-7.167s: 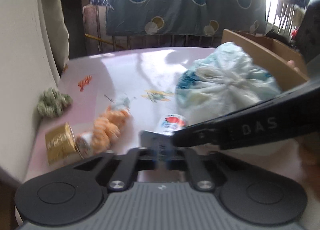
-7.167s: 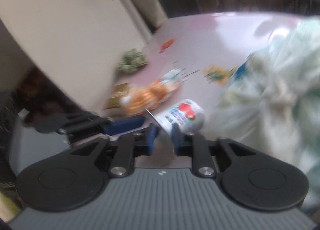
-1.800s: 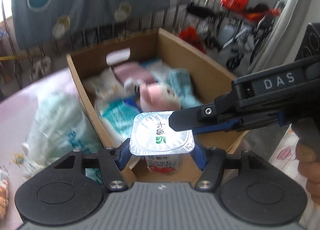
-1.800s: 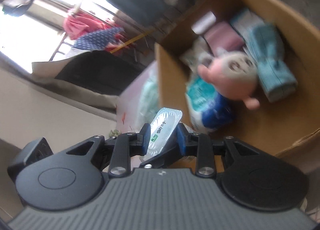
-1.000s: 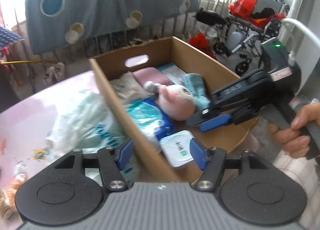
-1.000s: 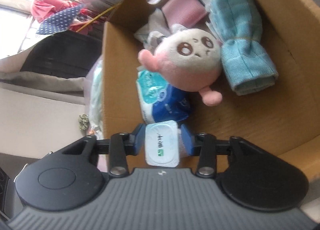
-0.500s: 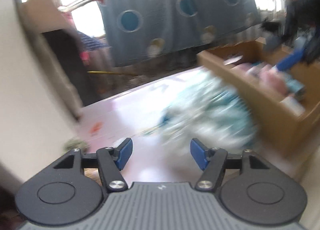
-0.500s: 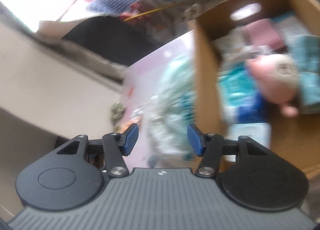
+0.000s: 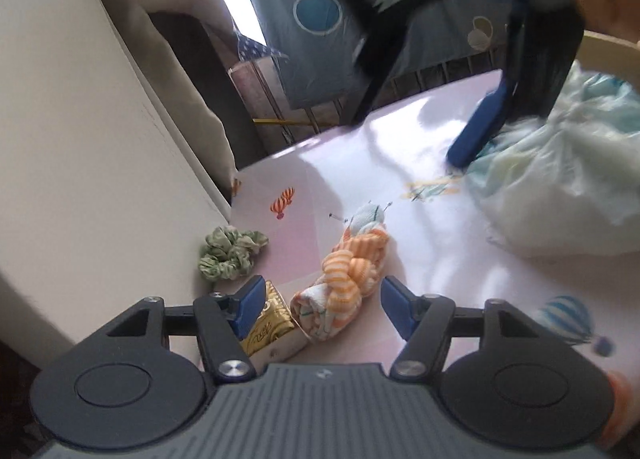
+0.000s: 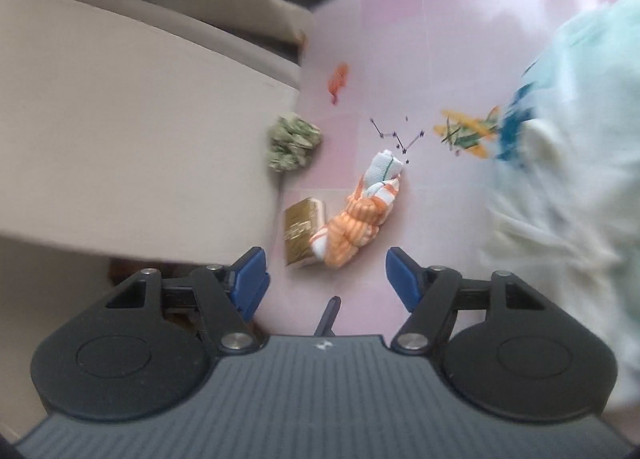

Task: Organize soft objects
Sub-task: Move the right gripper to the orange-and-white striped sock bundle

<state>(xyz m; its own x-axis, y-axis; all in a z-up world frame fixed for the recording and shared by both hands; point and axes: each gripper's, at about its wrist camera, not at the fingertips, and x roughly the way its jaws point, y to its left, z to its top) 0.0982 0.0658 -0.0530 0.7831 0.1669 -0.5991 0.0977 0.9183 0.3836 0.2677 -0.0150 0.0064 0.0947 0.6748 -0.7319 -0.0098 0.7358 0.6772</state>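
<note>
An orange-and-white striped knotted cloth lies on the pink table; it also shows in the right wrist view. A green scrunchie lies by the wall, also in the right wrist view. A gold packet sits beside the cloth, also in the right wrist view. My left gripper is open and empty, low over the cloth. My right gripper is open and empty, higher above the cloth; in the left wrist view its blue fingertip hangs near a white-and-teal plastic bag.
A beige wall panel borders the table on the left. The bulky bag fills the right side in the right wrist view. A blue patterned cloth hangs on railings behind the table.
The yogurt cup was let go into the cardboard box. Both grippers swung away from the box back to the table and now hang open over the striped cloth.
</note>
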